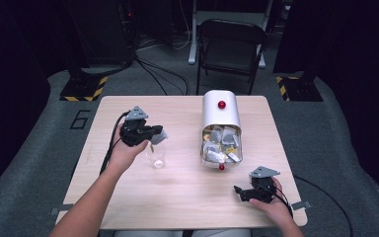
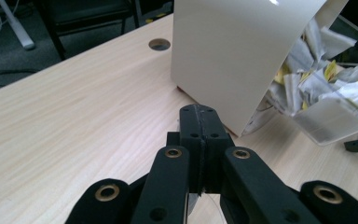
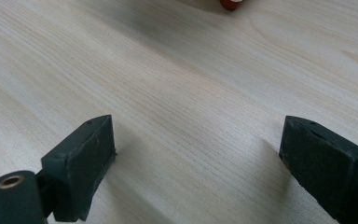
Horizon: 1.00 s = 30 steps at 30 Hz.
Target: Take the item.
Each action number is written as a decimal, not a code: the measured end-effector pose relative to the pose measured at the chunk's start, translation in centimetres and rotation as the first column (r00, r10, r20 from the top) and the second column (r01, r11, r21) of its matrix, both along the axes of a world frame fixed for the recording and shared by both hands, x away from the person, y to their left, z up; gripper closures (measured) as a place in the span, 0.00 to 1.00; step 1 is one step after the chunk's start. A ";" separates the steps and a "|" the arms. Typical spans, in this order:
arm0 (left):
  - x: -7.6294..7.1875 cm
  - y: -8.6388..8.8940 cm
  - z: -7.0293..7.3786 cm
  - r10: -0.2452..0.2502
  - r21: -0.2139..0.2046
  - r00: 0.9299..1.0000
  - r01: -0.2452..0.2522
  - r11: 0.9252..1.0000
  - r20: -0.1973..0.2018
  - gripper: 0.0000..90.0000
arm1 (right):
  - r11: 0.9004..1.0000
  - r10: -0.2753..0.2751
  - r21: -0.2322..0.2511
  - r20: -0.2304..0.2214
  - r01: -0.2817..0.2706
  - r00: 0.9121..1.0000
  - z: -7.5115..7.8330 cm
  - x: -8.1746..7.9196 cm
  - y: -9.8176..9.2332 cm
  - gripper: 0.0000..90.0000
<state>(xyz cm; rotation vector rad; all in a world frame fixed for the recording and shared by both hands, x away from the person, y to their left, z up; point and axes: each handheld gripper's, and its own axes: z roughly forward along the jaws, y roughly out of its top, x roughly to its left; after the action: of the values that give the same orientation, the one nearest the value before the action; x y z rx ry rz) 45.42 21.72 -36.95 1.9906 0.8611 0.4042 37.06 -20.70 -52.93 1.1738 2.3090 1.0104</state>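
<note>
The left gripper [image 1: 154,139], jaws clenched on a tea bag [image 1: 161,136], hangs just over the empty glass [image 1: 155,156] beside the open box of tea bags [image 1: 221,143], the drop left, while the right gripper [image 1: 240,191] rests released.

A table [image 1: 177,197] of pale wood with fine straight grain and a smooth matt finish. On it stands a box [image 1: 220,114] with a glossy cream lid that looks like painted metal or plastic, topped by a shiny red knob [image 1: 221,104]. Its lower part is clear smooth plastic, holding crinkled packets [image 2: 326,79] of paper or foil in white, grey and yellow. A small clear glass [image 1: 156,157] stands nearby. The left gripper [image 2: 200,135] and right gripper [image 3: 200,158] are matt black plastic, with brass-coloured rivets.
</note>
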 end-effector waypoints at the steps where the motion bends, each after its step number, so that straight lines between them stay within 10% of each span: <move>1: 0.0 0.0 -0.3 -0.001 -0.003 1.000 0.001 1.000 -0.006 1.00 | 1.000 0.001 0.000 -0.001 -0.001 1.000 0.0 0.0 0.0 0.11; 30: -0.2 0.5 -3.5 0.014 0.002 0.999 -0.014 1.000 -0.041 1.00 | 1.000 -0.001 -0.003 0.000 0.001 1.000 0.0 0.0 0.0 0.11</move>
<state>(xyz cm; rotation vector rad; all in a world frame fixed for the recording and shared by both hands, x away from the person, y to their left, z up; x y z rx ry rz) 45.21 22.25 -40.44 2.0022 0.9010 0.3729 37.06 -20.71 -52.92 1.1734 2.3092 1.0070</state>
